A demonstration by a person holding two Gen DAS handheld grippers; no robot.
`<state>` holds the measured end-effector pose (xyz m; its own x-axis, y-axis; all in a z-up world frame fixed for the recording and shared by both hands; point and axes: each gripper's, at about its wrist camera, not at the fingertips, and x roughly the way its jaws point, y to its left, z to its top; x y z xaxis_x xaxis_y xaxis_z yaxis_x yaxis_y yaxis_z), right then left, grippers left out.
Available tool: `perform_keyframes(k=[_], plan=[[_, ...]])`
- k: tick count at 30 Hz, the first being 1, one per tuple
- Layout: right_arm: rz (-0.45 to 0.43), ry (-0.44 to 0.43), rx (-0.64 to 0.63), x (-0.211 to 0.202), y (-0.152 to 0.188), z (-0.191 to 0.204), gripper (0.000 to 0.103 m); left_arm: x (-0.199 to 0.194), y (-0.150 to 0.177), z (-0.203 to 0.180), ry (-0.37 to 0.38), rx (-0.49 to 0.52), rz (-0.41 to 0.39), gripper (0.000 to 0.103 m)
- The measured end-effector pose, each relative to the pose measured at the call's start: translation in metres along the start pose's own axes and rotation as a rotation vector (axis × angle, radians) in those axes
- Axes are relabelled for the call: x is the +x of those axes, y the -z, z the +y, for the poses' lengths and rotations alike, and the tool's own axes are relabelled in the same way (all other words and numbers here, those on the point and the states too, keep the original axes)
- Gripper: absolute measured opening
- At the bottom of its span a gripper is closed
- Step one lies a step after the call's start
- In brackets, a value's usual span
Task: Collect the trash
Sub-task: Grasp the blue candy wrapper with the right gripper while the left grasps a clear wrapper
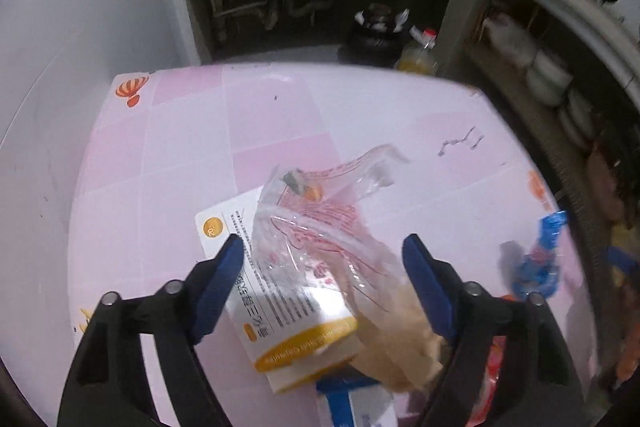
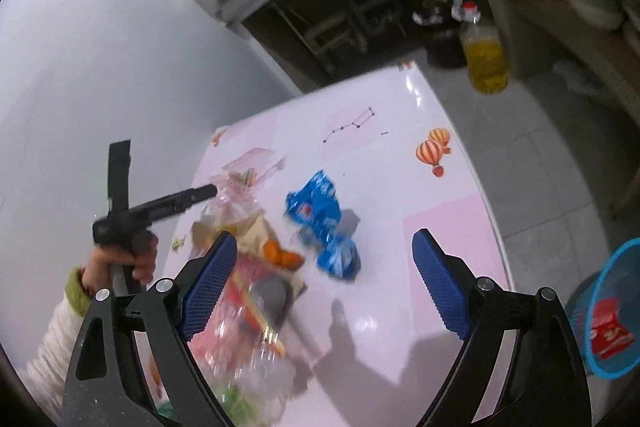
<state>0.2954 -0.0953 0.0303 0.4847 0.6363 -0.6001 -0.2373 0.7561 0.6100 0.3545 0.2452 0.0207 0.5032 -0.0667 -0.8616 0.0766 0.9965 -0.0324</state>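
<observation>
Left gripper (image 1: 324, 283): open, jaws astride the clear plastic bag (image 1: 320, 227).
Bag: on the worktop (image 1: 168, 163), atop white-and-yellow box (image 1: 288, 327), straight ahead.
Right gripper (image 2: 324, 283): open, empty, blue wrapper (image 2: 320, 223) just ahead.

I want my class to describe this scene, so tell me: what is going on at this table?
A person is clearing litter off a pink table with a hand-held gripper in each hand. The left hand-held gripper hangs open around a clear plastic bag lying over a white and yellow box, not yet gripping. The right hand-held gripper is open and empty, above a blue wrapper. A blue bin beside the table already holds a red packet.
</observation>
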Motion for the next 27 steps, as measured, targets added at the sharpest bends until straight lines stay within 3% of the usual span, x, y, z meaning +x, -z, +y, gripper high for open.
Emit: perform_keyframes(k=[4, 8, 13, 18, 20, 23, 24, 27], plan=[[0.078, -0.007, 0.013, 0.037, -0.018, 0.0, 0.084, 0.012, -0.002, -0.002, -0.025, 0.001, 0.025, 0.06], [0.141, 0.003, 0.027, 0.066, -0.023, 0.003, 0.081, 0.018, -0.003, 0.001, -0.028, -0.022, 0.017, 0.052], [0.205, 0.058, 0.01, 0.087, -0.013, 0.01, 0.07, 0.025, -0.005, 0.013, -0.001, -0.069, 0.031, 0.022], [0.241, 0.09, -0.01, 0.094, -0.003, 0.01, 0.047, 0.028, -0.004, 0.022, 0.031, -0.112, 0.006, 0.02], [0.25, 0.091, 0.0, 0.094, 0.001, 0.007, 0.034, 0.029, -0.003, 0.024, 0.041, -0.124, -0.004, 0.02], [0.249, 0.087, 0.017, 0.092, 0.001, 0.001, 0.026, 0.027, 0.0, 0.028, 0.07, -0.148, -0.022, 0.019], [0.244, 0.086, 0.021, 0.09, 0.002, 0.0, 0.025, 0.027, 0.0, 0.028, 0.075, -0.148, -0.029, 0.005], [0.228, 0.086, 0.023, 0.091, -0.001, -0.003, 0.022, 0.022, 0.0, 0.031, 0.09, -0.15, -0.062, 0.004]])
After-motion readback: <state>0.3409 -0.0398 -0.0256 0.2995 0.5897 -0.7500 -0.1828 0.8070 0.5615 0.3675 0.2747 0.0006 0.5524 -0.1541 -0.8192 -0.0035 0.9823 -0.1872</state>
